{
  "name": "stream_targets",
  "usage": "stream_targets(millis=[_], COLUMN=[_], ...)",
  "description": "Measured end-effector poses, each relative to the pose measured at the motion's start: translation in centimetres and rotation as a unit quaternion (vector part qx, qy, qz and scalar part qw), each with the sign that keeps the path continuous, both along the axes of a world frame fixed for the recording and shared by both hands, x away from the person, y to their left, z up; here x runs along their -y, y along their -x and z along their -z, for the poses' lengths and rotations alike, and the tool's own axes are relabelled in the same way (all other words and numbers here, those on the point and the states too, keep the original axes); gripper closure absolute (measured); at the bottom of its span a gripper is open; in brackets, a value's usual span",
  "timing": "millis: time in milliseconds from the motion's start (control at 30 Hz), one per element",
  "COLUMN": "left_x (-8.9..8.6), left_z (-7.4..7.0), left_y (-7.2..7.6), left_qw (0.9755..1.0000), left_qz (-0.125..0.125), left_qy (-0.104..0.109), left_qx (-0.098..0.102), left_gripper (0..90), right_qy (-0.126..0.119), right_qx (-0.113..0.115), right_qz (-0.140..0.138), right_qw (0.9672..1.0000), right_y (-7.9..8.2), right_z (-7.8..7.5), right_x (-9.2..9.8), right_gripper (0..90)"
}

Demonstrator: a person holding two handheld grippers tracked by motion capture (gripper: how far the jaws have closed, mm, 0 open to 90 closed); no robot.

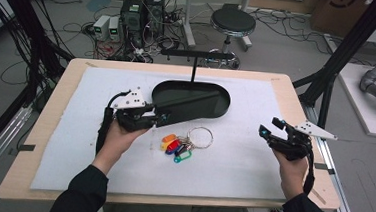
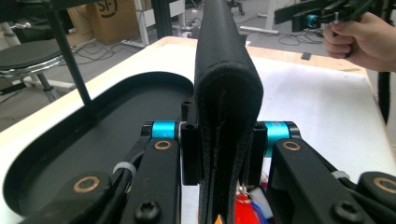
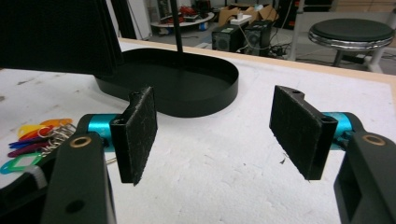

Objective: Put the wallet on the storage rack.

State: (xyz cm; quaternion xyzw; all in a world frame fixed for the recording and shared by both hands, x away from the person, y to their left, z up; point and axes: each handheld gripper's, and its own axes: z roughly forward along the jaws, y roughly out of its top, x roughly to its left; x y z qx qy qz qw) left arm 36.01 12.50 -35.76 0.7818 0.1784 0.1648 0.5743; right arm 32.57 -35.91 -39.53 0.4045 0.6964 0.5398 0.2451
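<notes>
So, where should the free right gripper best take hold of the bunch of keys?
Probably at the metal ring: it lies flat on the white mat, apart from the coloured tags. The right gripper, jaws open, could come from above, one jaw inside the ring.

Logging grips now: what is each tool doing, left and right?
Left tool: closed on the black wallet, held above the black tray.
Right tool: open, nothing between its pads, above the white mat.
</notes>
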Motion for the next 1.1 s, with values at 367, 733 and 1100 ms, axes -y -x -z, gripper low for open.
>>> stream_targets(millis=[367, 733, 1100], left_x=[1.0, 2.1, 3.5], left_z=[0.9, 2.2, 3.6], left_y=[-2.6, -6.6, -9.6], left_qw=[0.9998, 0.9991, 0.9982], left_qz=[-0.013, -0.042, -0.056], left_qy=[-0.009, -0.002, -0.009], left_qx=[-0.007, 0.008, 0.019], left_gripper=[74.6, 74.8, 74.8], right_qy=[-0.005, -0.003, -0.005], right_qx=[0.0, 0.01, 0.01], right_qz=[0.007, 0.018, 0.019], right_qw=[1.0, 0.9998, 0.9998], right_y=[-0.3, -0.4, -0.6], right_z=[0.4, 0.6, 0.8], right_x=[0.0, 0.1, 0.2], right_gripper=[32.1, 32.2, 32.3])
